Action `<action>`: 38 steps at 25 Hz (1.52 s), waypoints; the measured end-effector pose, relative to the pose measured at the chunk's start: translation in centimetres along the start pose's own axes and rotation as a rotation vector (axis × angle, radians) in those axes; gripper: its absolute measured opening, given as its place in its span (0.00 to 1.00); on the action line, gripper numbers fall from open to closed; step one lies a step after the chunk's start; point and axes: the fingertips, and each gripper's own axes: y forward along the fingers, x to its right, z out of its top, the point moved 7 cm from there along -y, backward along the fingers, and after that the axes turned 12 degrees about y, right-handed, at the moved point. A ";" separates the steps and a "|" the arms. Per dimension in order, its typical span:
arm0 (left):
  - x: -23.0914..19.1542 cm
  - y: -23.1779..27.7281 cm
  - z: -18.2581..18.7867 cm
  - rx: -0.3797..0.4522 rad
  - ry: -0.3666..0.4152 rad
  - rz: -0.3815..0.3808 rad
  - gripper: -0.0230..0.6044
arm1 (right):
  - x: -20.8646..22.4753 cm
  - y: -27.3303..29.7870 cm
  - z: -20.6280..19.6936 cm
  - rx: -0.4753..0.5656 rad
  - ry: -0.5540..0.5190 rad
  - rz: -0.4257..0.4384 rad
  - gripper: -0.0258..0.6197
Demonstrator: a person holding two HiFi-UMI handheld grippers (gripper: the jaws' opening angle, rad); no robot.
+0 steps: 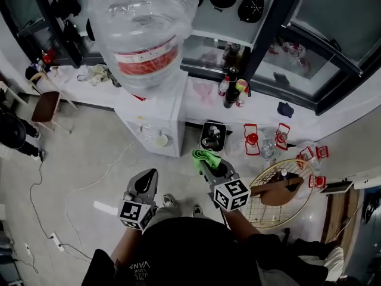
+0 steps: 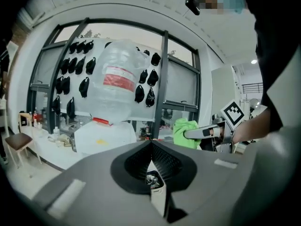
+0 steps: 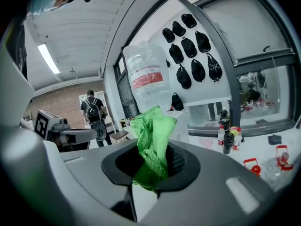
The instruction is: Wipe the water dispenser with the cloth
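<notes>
The white water dispenser (image 1: 159,117) stands against the low ledge, with a large clear bottle (image 1: 143,25) with a red label on top. My right gripper (image 1: 208,164) is shut on a crumpled green cloth (image 1: 203,157), held in the air short of the dispenser's right side. In the right gripper view the cloth (image 3: 153,134) bulges up out of the gripper (image 3: 153,149), with the bottle (image 3: 147,76) behind it. My left gripper (image 1: 146,182) hovers lower left, shut and empty. Its view shows the dispenser (image 2: 106,135), the bottle (image 2: 120,81) and the cloth (image 2: 185,133).
Drink bottles (image 1: 233,90) stand on the ledge right of the dispenser. On the floor are a black crate of glasses (image 1: 212,136), red frames (image 1: 252,139) and a round wire rack (image 1: 280,192). A chair (image 1: 46,106) stands left. A cable (image 1: 95,180) crosses the floor. A person with a backpack (image 3: 91,112) stands far off.
</notes>
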 end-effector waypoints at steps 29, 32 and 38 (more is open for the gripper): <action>-3.9 15.1 0.6 -0.144 0.070 -0.108 0.04 | 7.3 18.6 -1.1 -0.110 0.004 0.178 0.18; -4.0 16.3 0.3 -0.165 0.068 -0.098 0.04 | 8.4 20.2 -0.8 -0.128 0.009 0.197 0.18; -4.1 17.6 0.1 -0.203 0.042 -0.057 0.04 | 11.7 24.1 0.8 -0.161 -0.035 0.188 0.18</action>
